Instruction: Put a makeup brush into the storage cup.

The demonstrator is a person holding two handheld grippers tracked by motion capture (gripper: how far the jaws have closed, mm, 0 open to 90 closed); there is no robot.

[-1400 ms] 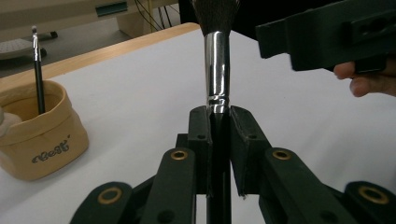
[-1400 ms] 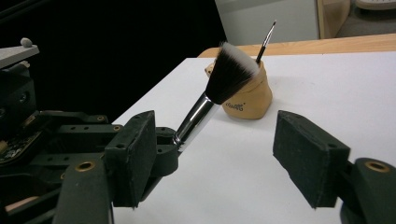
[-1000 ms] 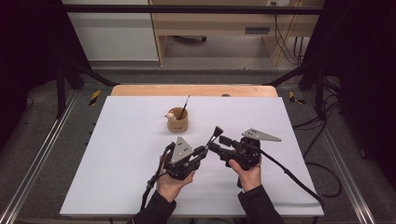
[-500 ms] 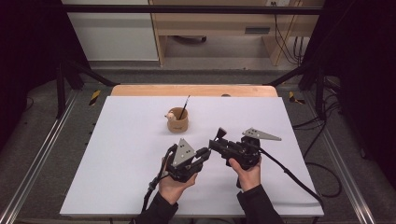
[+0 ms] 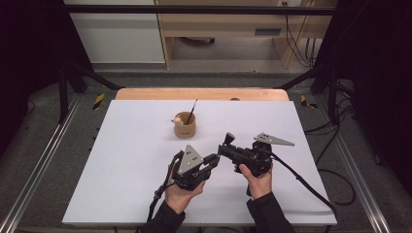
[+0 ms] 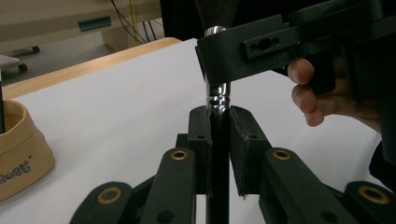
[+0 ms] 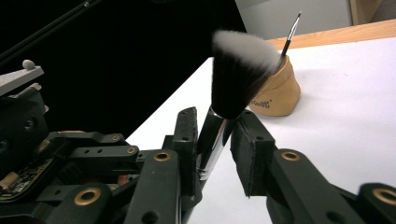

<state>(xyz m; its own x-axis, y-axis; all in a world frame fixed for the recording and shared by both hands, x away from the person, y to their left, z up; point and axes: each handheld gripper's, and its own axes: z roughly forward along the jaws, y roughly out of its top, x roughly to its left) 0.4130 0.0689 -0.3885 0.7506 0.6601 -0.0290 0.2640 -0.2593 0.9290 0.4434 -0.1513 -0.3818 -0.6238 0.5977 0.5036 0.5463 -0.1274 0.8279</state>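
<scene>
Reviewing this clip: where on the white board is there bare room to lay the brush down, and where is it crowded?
Bare stretches: the white board left of the left gripper, and the far right between the tan pot and the board's right edge. Crowded: the near middle, where the right gripper meets the left on the brush.

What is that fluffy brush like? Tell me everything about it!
The makeup brush has a thick, dark bristle head with pale tips, a shiny silver collar and a black handle. The left claw grips the handle. The right claw has just been closing around the collar. It is held above the white table.
</scene>
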